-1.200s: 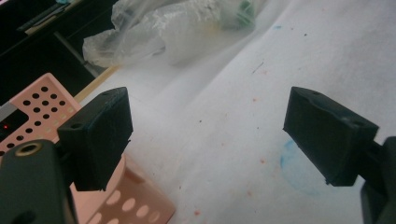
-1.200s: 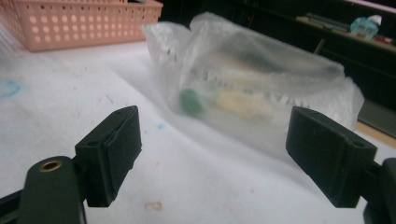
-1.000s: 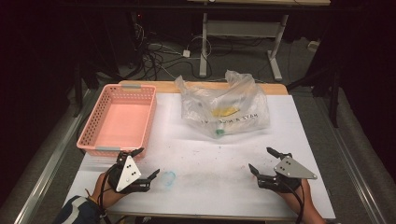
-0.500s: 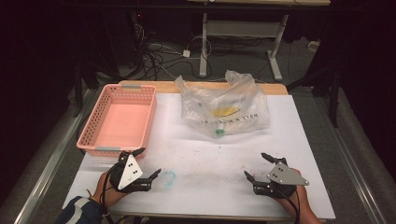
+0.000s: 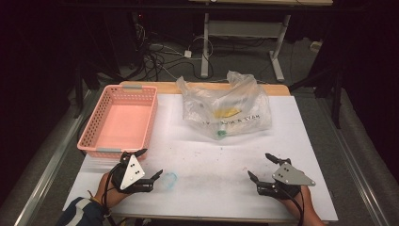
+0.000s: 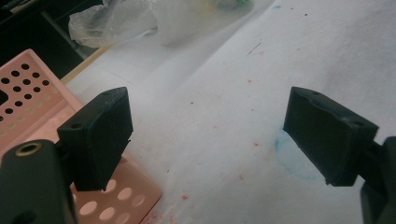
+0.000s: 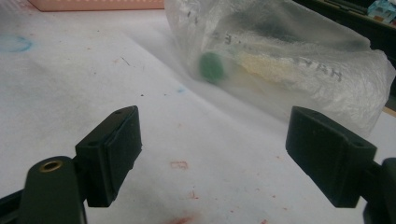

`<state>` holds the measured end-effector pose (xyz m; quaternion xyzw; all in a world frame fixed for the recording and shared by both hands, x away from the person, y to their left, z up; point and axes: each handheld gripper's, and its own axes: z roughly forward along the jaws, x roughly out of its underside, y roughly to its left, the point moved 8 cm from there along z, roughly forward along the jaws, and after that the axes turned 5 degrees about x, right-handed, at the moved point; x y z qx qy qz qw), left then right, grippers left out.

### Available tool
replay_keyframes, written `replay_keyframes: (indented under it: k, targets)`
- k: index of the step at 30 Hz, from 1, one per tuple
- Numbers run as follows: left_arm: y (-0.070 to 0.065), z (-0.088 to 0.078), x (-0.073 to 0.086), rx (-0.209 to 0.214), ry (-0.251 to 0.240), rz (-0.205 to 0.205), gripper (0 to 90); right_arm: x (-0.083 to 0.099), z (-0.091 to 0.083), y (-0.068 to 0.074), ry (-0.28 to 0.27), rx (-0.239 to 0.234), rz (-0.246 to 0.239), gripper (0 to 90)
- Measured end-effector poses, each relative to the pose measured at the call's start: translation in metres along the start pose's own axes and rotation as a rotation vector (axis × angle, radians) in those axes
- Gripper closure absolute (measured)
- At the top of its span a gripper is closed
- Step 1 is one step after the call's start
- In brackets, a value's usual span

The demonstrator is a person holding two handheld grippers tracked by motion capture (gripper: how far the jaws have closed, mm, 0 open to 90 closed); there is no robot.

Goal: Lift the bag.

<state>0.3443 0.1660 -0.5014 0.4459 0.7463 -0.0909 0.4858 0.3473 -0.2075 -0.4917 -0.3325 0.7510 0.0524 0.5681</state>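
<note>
A clear plastic bag [image 5: 226, 106] lies at the back middle of the white-covered table [image 5: 211, 150], with a yellow item [image 5: 227, 113] and a green cap [image 5: 220, 134] inside. In the right gripper view the bag [image 7: 289, 51] and its green cap [image 7: 211, 66] lie ahead of my jaws. My left gripper [image 5: 150, 162] rests open near the front left, just in front of the pink basket [image 5: 117, 120]. My right gripper [image 5: 259, 165] sits open near the front right. Both gripper views, left gripper [image 6: 208, 135] and right gripper [image 7: 212, 154], have nothing between the jaws.
The pink perforated basket [image 6: 28, 93] holds nothing and sits close beside my left jaw. A blue ring mark [image 5: 169, 180] is drawn on the sheet by the left gripper. Cables and desk legs [image 5: 207, 42] stand beyond the table's far edge.
My right gripper has shifted slightly left and toward the near edge. The left gripper has barely moved. Both stay open.
</note>
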Motion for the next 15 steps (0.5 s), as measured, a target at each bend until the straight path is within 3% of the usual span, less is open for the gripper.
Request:
replay_keyframes:
  k: [15]
  targets:
    - [-0.0004, 0.0033, -0.0009, 0.013, 0.006, -0.003, 15.3, 0.0023, 0.0012, -0.0027, 0.009, 0.002, 0.006, 18.8]
